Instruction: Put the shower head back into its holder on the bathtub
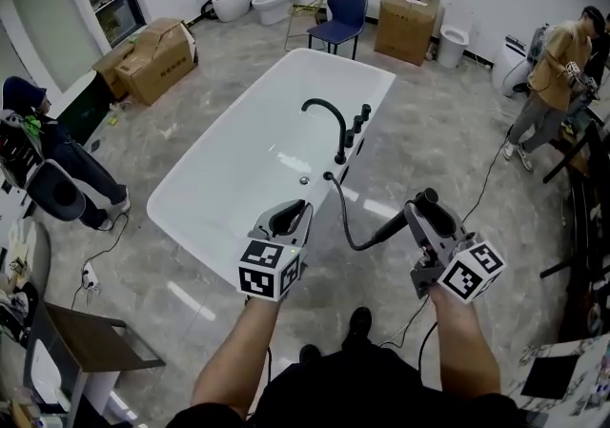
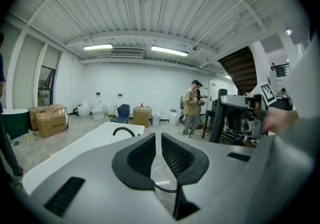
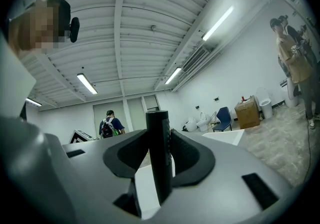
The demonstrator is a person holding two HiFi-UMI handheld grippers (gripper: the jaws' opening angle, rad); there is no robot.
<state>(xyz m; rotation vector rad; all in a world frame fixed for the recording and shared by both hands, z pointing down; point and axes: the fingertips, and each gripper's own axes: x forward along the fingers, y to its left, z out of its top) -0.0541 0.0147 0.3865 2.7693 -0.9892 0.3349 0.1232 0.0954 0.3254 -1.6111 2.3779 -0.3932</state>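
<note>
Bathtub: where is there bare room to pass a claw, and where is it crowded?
Bare: the bathtub basin and its long rim on the side of the cardboard boxes. Crowded: the opposite rim, where faucet, knobs and the hose base stand in a row, ahead of the right claw gripping the shower head.

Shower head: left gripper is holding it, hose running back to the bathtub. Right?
Wrong gripper. The right gripper holds the shower head, clamped between its jaws in the right gripper view. The left gripper holds nothing. The hose does run back to the bathtub.
</note>
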